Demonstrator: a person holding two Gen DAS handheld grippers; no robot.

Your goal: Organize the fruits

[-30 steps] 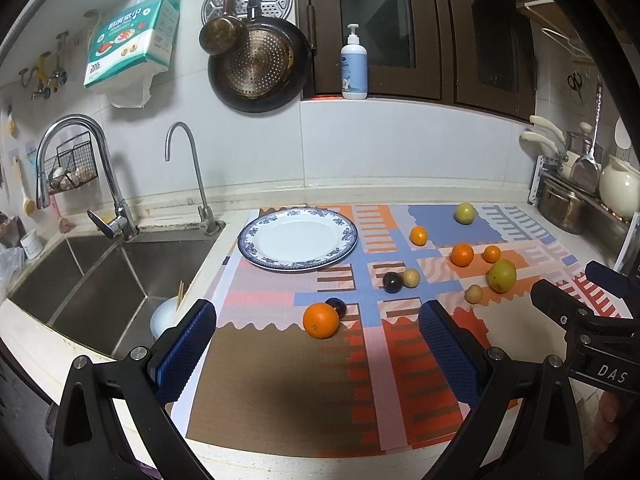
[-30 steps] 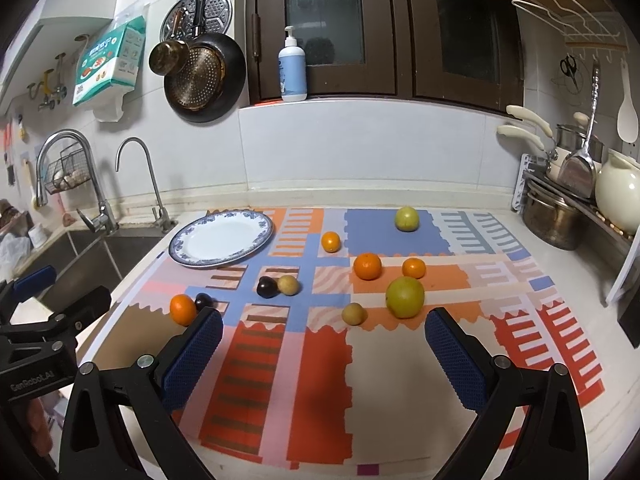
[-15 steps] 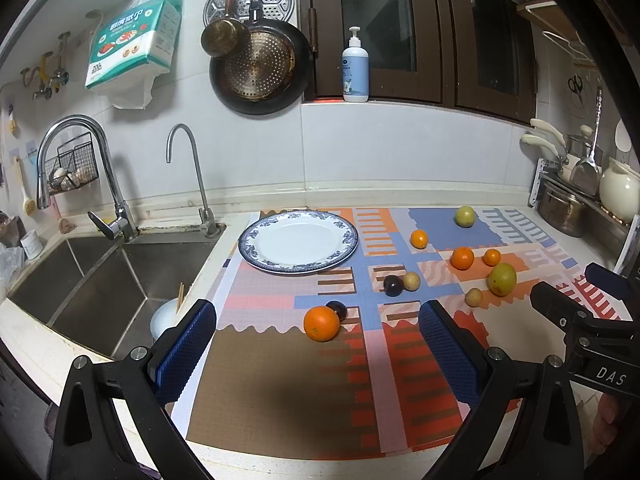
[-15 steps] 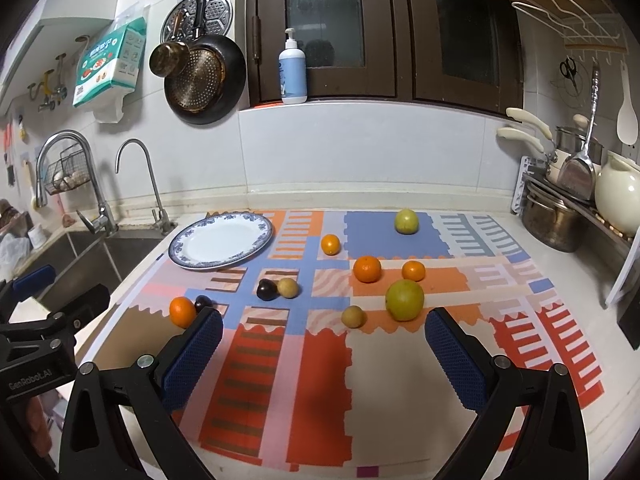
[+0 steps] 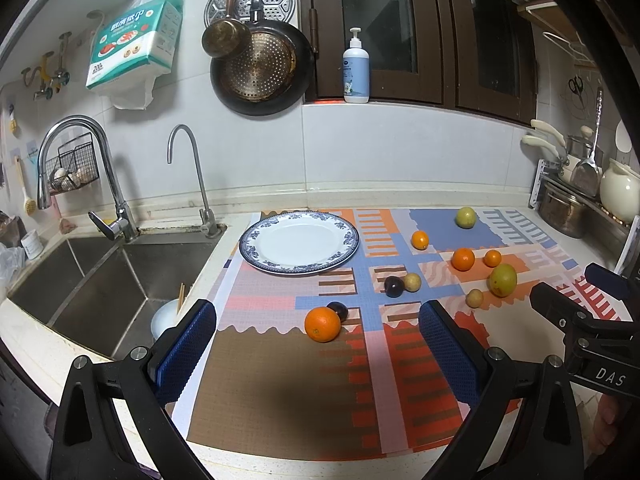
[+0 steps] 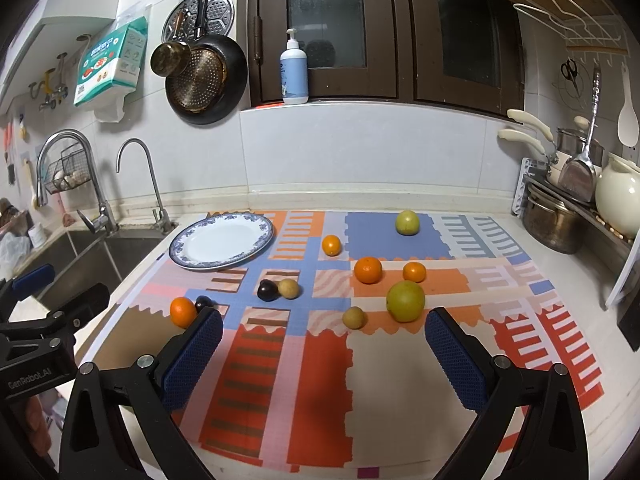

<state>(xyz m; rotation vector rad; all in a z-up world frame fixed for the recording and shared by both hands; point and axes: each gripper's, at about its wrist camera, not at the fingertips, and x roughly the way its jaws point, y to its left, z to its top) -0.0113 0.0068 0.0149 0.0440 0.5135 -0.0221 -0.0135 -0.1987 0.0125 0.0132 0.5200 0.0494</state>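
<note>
Fruits [image 6: 405, 301] scattered on mat [image 6: 384, 364]; plate [image 5: 298, 245] near sink [image 5: 100, 288]; both grippers' fingers wide, holding nothing.

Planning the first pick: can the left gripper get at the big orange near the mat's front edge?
Probably yes: the left gripper is open, the big orange lies straight ahead, only a small dark plum touches it behind.

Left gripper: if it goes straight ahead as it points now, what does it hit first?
Most likely the large orange on the patterned mat, lying between the open left gripper pads; a small dark plum sits just behind it. Depth is uncertain; it might pass above.
</note>
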